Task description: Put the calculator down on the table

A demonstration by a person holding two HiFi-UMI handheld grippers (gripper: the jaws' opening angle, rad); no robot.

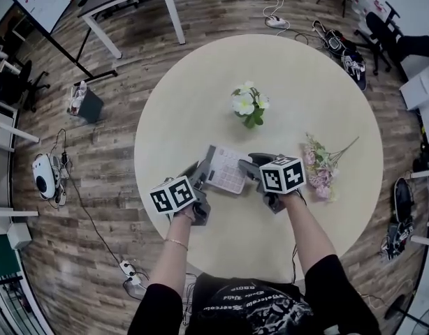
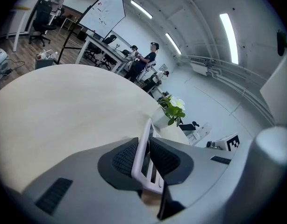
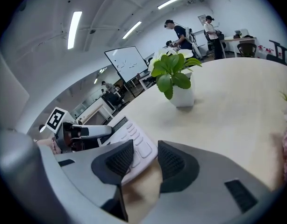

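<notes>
A white calculator (image 1: 227, 169) is low over the near part of the round beige table (image 1: 305, 82), keys facing up. My left gripper (image 1: 200, 174) is shut on its left edge. In the left gripper view the thin white edge of the calculator (image 2: 147, 139) sits pinched between the two dark pads (image 2: 127, 160). My right gripper (image 1: 251, 166) is at the calculator's right side. In the right gripper view the right gripper (image 3: 146, 160) stands open, and a corner of the calculator (image 3: 129, 134) reaches in beside the left pad, with a gap to the right pad.
A white pot of green leaves and white flowers (image 1: 249, 105) stands mid-table beyond the calculator. A pink bouquet (image 1: 319, 166) lies to the right of my right gripper. Desks, cables, shoes and people surround the table on the wooden floor.
</notes>
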